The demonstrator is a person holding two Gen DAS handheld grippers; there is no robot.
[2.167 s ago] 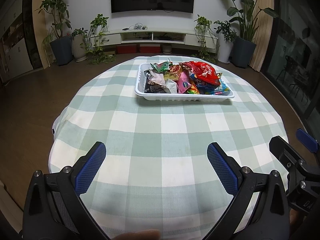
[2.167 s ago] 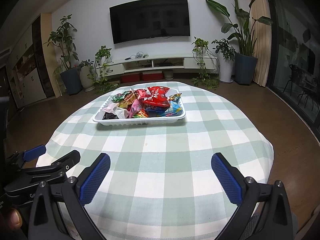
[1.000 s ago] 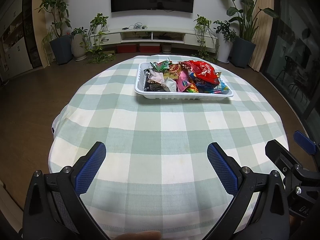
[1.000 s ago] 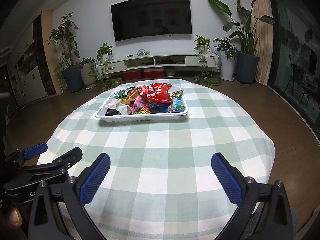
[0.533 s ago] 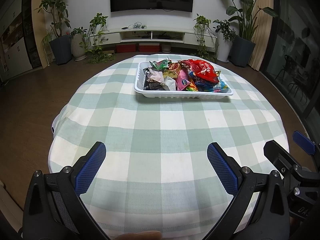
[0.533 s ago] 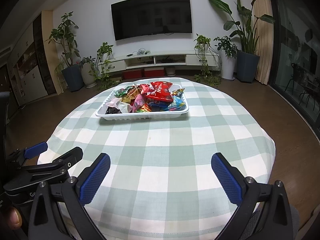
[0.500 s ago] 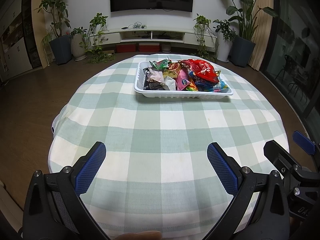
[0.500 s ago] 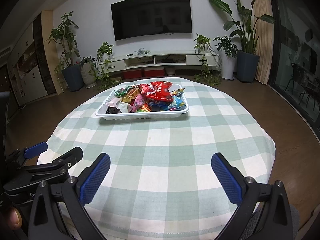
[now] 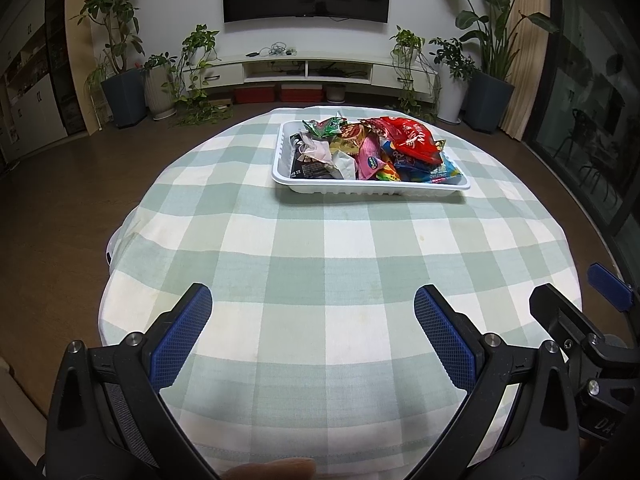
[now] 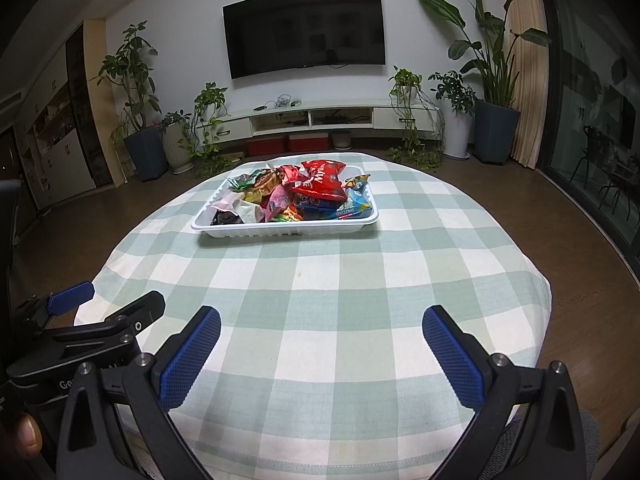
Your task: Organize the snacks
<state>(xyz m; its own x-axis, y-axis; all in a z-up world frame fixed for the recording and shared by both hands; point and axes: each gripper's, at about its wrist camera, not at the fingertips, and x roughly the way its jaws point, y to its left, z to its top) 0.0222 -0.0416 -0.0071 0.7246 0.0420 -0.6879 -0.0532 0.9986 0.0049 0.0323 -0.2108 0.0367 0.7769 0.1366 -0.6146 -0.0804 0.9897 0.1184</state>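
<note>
A white tray [image 9: 370, 190] full of snack packets [image 9: 372, 152] is sitting on the far side of a round surface [image 9: 320, 264] that is wearing a green and white checked cloth. A big red bag [image 10: 322, 185] is lying on top of the pile, toward the right end of the tray. Pink, green, blue and dark packets are crowding in beside it.

The left gripper [image 9: 314, 332] is hanging over the near edge of the cloth. Its jaws are standing wide apart and are holding nothing. The right gripper [image 10: 322, 342] is hanging just beside it, over the same near edge. Its jaws are wide apart too, and nothing is between them. Both grippers are pointing at the tray, and both are well apart from it.

A dark TV [image 10: 304, 32] is hanging on the wall behind, and potted plants [image 10: 132, 100] are standing on both sides of a low white TV stand [image 10: 320, 118].
</note>
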